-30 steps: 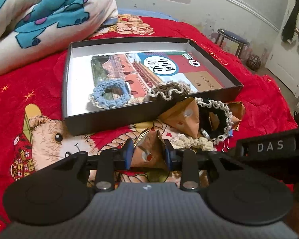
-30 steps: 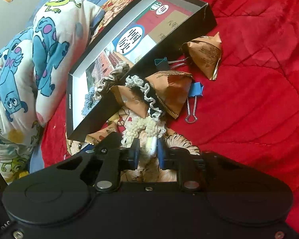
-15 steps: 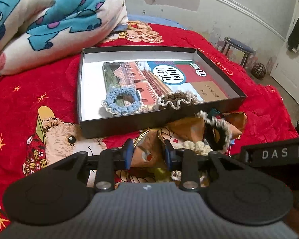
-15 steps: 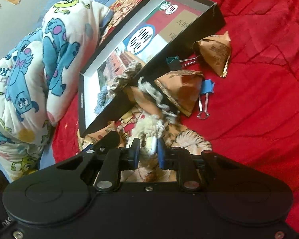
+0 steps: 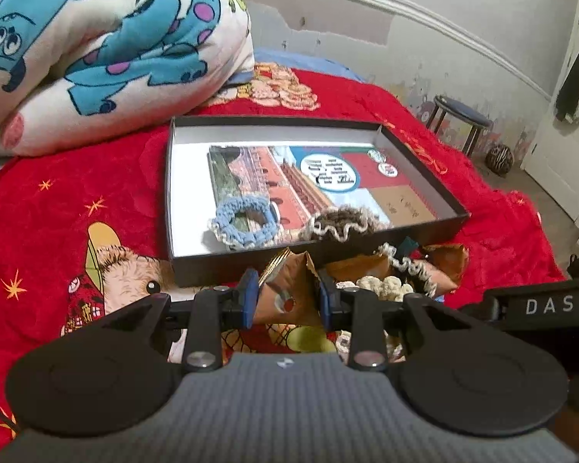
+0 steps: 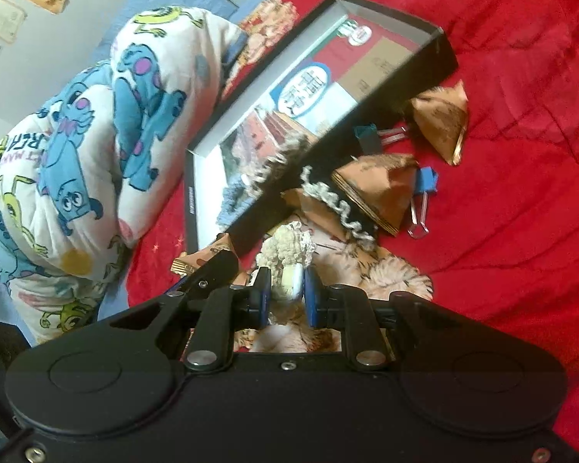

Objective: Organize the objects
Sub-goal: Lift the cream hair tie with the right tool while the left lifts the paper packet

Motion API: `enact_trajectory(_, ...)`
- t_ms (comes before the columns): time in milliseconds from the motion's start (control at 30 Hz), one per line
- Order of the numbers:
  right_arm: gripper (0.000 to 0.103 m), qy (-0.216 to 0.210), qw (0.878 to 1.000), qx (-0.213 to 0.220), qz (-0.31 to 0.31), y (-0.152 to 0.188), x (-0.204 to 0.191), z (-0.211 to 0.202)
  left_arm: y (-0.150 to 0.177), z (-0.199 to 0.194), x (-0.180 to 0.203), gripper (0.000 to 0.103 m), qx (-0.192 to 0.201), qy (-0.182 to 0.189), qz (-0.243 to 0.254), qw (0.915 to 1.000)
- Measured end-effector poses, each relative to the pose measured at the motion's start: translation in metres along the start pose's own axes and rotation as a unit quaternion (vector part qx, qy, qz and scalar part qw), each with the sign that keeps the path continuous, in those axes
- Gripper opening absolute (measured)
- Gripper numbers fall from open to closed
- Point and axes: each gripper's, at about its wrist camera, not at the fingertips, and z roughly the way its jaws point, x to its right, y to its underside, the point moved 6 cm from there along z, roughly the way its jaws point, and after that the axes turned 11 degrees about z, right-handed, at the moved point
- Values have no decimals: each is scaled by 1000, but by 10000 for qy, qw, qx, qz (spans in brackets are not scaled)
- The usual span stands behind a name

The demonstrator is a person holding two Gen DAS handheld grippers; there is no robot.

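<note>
Now, near to far:
Left gripper (image 5: 285, 303): clamped on a brown pyramid packet (image 5: 287, 289), held just in front of the box's near wall.
Right gripper (image 6: 286, 295): pinched nearly closed on a cream scrunchie (image 6: 285, 254), low over the red blanket (image 6: 521, 154).
Loose pile: two more brown packets (image 6: 382, 189), a black-and-white scrunchie (image 6: 339, 204), a blue binder clip (image 6: 424, 189) and a teal binder clip (image 6: 370, 133), all bunched just outside the box's near wall.
Black box (image 5: 251, 260): open, printed sheet on the floor; blue scrunchie (image 5: 243, 222) and brown scrunchie (image 5: 343, 223) already inside, near the front wall.
Far side: cartoon-print duvet (image 5: 96, 38) beyond the box, stool (image 5: 459, 115) by the wall.
Step in hand: probably carrying both held pieces toward the box, packet first.
Next move: likely lifting over the near wall, then releasing on bare floor beside the scrunchies; wall edge worth clearing to avoid tipping the box.
Change from a second ago: left view higher, box seen further off and more from above; grips on both sides unchanged; pile undisturbed.
</note>
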Motion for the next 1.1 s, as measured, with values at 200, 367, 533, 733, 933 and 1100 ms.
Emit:
enact_trajectory(200, 18, -72, 9999, 120, -32, -2, -4, -6, -3, -5, -1, 36, 83, 55, -103, 9999)
enact_trajectory(367, 18, -152, 9997, 209, -6, -5, -5, -8, -8, -10, 1, 36, 252, 41, -34, 9997)
enact_trajectory(533, 18, -230, 9994, 269, -37, -6, -8, -12, -10, -13, 1, 36, 330, 77, -66, 9994)
enact_trajectory(733, 18, -359, 9989, 284, 24, -8, -10, -15, -14, -19, 0, 36, 532, 84, -92, 9985)
enact_trajectory(933, 18, -491, 9984, 294, -18, -16, -17, -15, -16, -18, -1, 36, 628, 81, -105, 9979)
enact_trajectory(1100, 18, -487, 9985, 254, 13, -18, -16, -10, -13, -12, -3, 36, 462, 162, -146, 9987)
